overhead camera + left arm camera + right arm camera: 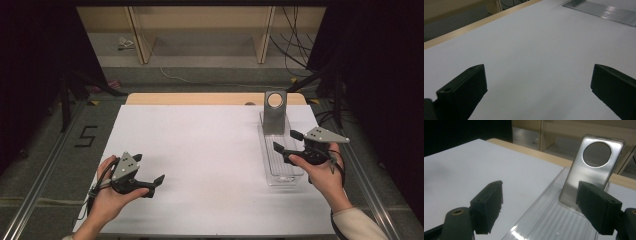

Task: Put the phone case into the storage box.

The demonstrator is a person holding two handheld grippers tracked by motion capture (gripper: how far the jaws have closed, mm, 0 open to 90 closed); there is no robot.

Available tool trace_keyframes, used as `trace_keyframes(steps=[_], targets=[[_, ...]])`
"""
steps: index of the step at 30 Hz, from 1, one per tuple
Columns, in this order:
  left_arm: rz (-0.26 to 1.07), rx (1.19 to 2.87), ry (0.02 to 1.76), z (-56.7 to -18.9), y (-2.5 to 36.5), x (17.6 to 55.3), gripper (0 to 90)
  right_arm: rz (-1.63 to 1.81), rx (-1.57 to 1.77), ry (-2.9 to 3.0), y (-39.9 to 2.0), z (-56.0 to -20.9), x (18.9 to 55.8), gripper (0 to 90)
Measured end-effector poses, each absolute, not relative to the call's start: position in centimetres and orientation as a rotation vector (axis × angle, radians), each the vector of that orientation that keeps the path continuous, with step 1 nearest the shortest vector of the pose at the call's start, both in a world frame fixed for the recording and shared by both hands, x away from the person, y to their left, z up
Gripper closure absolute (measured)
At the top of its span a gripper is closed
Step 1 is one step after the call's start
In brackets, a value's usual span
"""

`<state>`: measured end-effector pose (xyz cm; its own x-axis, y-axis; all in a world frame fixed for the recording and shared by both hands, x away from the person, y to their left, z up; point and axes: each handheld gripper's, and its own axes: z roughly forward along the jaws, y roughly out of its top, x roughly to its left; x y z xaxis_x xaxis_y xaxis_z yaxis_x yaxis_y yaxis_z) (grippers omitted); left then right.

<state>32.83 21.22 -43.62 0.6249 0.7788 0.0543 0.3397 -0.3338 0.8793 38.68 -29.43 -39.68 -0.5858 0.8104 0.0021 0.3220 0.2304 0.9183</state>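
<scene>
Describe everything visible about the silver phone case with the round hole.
The silver phone case looks like brushed metal or metallic plastic, a rounded rectangle with one large circular cutout near its top. It stands upright, leaning slightly back, at the far end of the clear ribbed tray, its lower edge resting on the tray floor. Nothing else touches it. The right tool hovers open in front of it, over the tray, apart from the case.
</scene>
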Motion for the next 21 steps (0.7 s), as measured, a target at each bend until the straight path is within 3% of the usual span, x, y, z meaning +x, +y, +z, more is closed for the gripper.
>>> trace_keyframes(steps=[21], targets=[[0.598,1.927,0.876,-43.5,21.1,32.7,0.0,1.364,1.003,2.034,-29.7,-40.3,36.7,21.8]])
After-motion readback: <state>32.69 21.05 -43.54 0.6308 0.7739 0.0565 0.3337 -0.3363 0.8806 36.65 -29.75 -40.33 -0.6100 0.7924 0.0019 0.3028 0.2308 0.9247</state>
